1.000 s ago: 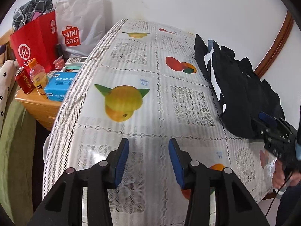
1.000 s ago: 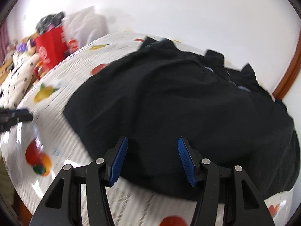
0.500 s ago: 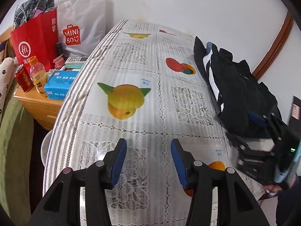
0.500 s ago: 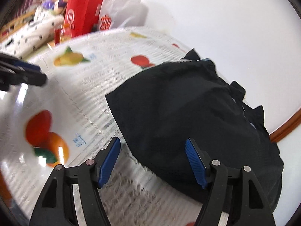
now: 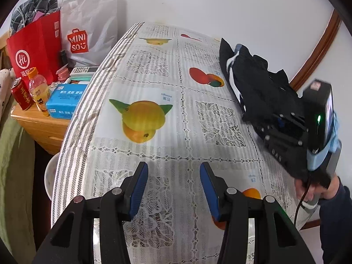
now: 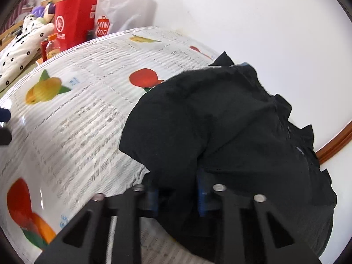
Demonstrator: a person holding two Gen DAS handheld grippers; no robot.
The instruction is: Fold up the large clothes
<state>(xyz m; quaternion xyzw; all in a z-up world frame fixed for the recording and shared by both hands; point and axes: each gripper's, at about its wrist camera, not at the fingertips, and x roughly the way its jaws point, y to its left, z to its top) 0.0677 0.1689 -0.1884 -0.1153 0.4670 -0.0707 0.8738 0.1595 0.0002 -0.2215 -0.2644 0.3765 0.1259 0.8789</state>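
The black garment (image 6: 220, 132) lies bunched on the worktop (image 5: 154, 158) at its 3 o'clock edge; the right gripper (image 6: 177, 195) has just been closing and pinches the cloth's near hem; the left gripper (image 5: 173, 189) hangs half-open, empty, over bare tablecloth.

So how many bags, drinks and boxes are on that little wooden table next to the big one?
Bags: 2, red bag and white bag
Drinks: 2, red can and orange bottle
Boxes: 1, blue box
Total: 5
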